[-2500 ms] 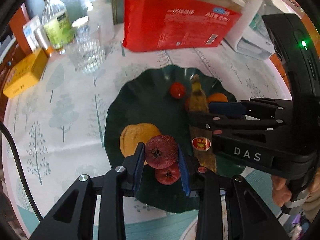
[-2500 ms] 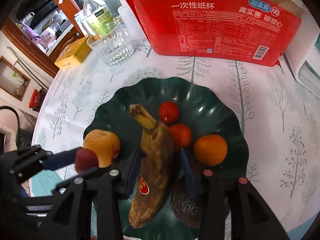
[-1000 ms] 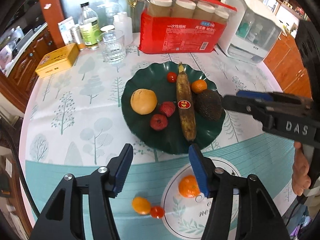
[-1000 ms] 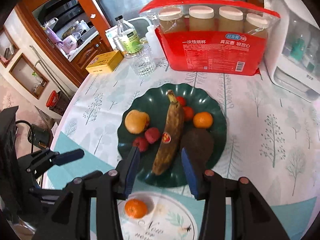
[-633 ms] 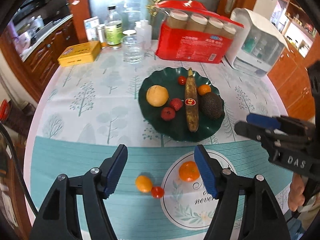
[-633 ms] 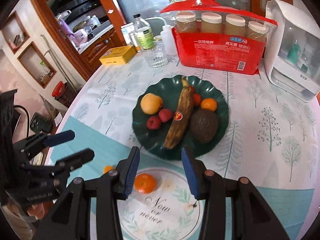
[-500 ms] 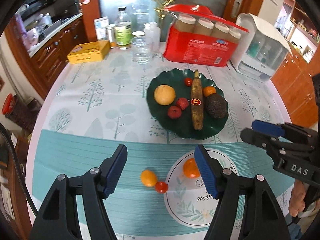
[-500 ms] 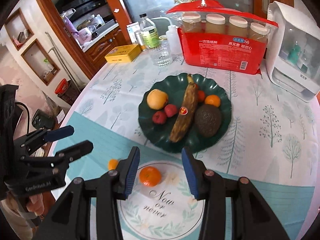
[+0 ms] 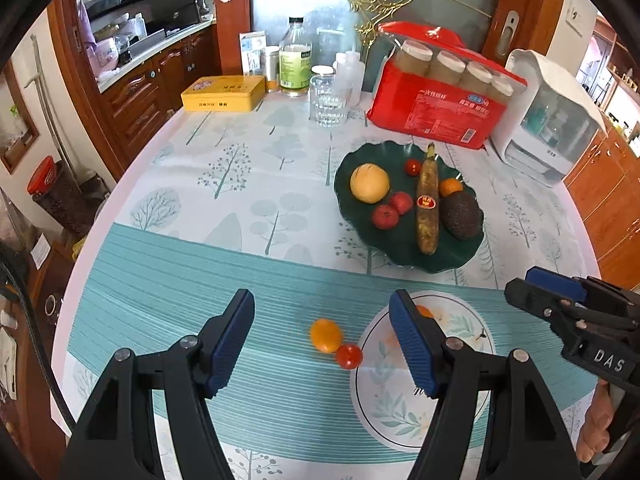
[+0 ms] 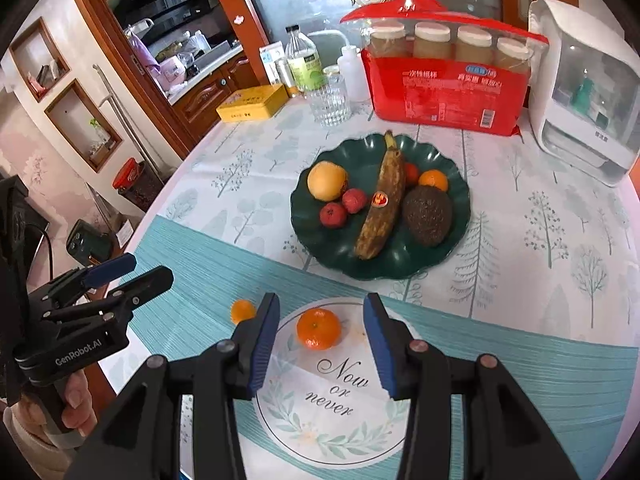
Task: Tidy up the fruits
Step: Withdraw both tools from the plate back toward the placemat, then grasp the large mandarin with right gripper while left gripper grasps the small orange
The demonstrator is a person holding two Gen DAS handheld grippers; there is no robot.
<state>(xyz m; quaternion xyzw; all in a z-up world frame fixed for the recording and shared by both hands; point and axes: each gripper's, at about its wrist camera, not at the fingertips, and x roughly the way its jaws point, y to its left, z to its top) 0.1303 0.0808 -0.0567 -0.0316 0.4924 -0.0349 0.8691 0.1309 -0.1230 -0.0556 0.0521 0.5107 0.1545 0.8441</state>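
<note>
I am holding my left gripper (image 9: 322, 336) and right gripper (image 10: 320, 330) spread wide and empty. The tangerine (image 10: 318, 328) is sitting low in the middle of the right view, the small orange fruit (image 9: 325, 335) touching the cherry tomato (image 9: 349, 356) in the left. I am thinking a bumped round fruit may roll off the tabletop (image 9: 248, 200), far from the green plate (image 9: 400, 252).

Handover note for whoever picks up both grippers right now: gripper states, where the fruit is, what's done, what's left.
Left gripper: open, empty, above the small orange and cherry tomato on the tablecloth.
Right gripper: open, empty, framing the mandarin on the white mat.
Done: green plate holds banana, avocado, a yellow-orange fruit, two red fruits, a tomato and an orange.
Left: those three loose fruits, presumably bound for the plate.
</note>
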